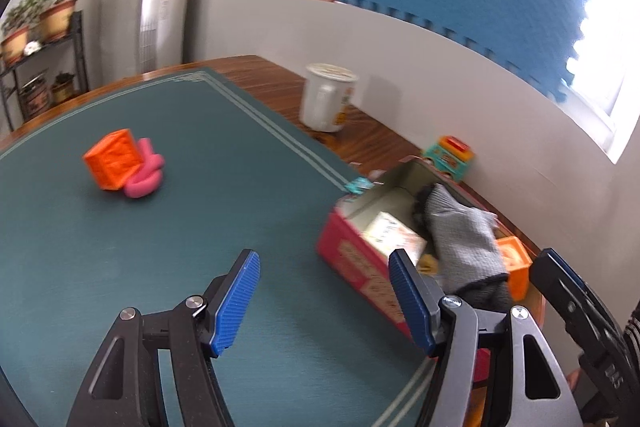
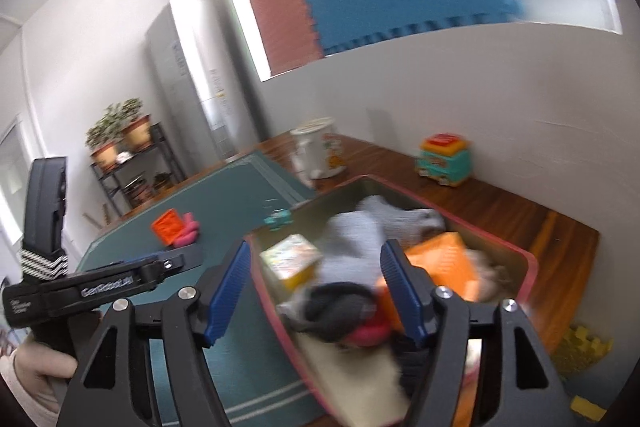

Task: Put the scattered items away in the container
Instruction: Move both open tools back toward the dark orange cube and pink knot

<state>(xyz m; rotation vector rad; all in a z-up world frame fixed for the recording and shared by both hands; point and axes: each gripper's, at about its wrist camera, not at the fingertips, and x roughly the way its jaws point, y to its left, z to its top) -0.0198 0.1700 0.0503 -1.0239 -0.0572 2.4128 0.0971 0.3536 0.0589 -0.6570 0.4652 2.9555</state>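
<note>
A red cardboard box (image 1: 352, 255) stands on the green mat (image 1: 160, 227) and holds a grey sock (image 1: 460, 227), a small pale carton (image 1: 394, 233) and an orange block (image 1: 512, 263). An orange cube (image 1: 112, 159) leans on a pink ring toy (image 1: 146, 175) at the mat's far left. A small teal toy (image 1: 358, 183) lies by the box's far corner. My left gripper (image 1: 324, 301) is open and empty above the mat beside the box. My right gripper (image 2: 314, 287) is open and empty above the box (image 2: 528, 275), over the sock (image 2: 352, 239).
A white lidded cup (image 1: 326, 97) and a teal and orange toy bus (image 1: 448, 157) stand on the wooden table by the wall. A shelf with potted plants (image 1: 40, 15) stands at the far left. Yellow foam pieces (image 2: 584, 351) lie at the right.
</note>
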